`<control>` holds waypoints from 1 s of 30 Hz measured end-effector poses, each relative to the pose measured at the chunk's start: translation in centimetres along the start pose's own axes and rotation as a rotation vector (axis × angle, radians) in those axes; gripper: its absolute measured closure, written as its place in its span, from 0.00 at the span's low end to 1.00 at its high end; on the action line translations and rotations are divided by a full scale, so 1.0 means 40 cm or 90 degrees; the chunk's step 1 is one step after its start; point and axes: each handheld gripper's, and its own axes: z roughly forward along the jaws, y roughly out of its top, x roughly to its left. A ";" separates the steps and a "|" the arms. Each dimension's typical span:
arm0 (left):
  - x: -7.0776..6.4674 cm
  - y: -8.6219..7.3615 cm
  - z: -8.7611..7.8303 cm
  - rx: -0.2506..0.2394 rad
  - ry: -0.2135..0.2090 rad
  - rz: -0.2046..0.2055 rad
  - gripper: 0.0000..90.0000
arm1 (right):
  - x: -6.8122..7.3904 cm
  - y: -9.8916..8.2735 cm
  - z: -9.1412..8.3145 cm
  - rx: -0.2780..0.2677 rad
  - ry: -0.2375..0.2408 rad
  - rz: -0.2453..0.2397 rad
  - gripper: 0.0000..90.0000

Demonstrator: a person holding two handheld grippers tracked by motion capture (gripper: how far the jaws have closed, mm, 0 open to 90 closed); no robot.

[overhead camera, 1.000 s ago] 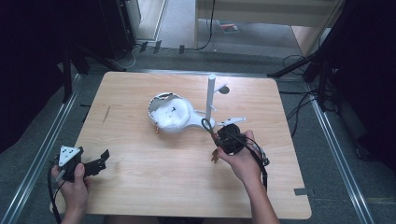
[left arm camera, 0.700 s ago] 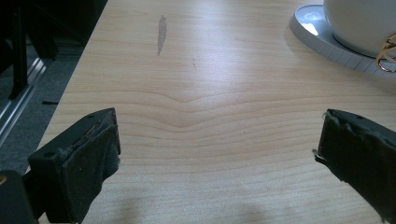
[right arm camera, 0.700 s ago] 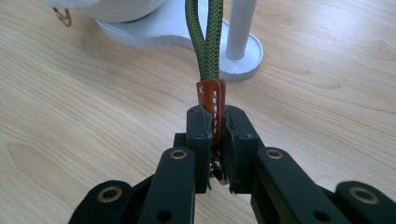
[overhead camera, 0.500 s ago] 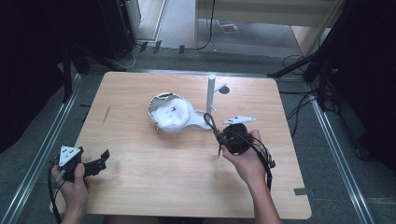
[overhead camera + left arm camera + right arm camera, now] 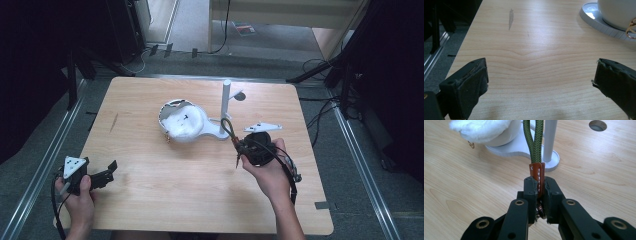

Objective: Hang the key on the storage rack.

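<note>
A green cord loop (image 5: 534, 142) with a brown leather tab (image 5: 537, 176) stitched in white sits pinched between the jaws of the right gripper (image 5: 537, 192), which are closed tight on the tab. The two strands of cord rise straight up from the tab to the top edge of the right gripper view. In the high view the same cord (image 5: 227, 127) shows as a thin dark line running up and left from the right gripper (image 5: 240, 150), just right of the frame's centre, with the person's right hand (image 5: 267, 172) wrapped around the tool below it.

Just beyond the cord stands a white stand (image 5: 225, 105), a slim upright post on a flat base, near the middle of the frame. On the wider part of that base, to the left of the post, rests a white rounded object (image 5: 182, 120) with fluffy white material on it; I cannot tell what it is. A small gold ring (image 5: 631, 27) hangs at its side, at the right edge of the left gripper view.

Well apart, at the lower left of the high view, the left gripper (image 5: 107, 172) rests on the wooden table (image 5: 150, 195), its jaws spread wide with nothing between them but bare wood.
</note>
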 end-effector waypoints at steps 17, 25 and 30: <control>0.000 0.000 -0.001 0.001 0.001 0.003 0.00 | -0.029 0.014 -0.006 -0.007 -0.013 0.014 0.92; 0.000 0.000 -0.001 0.001 0.002 0.004 0.00 | -0.041 0.020 0.010 -0.005 -0.008 0.017 0.92; 0.000 0.000 -0.001 0.001 0.002 0.003 0.00 | -0.051 0.020 0.026 0.000 -0.006 0.025 0.92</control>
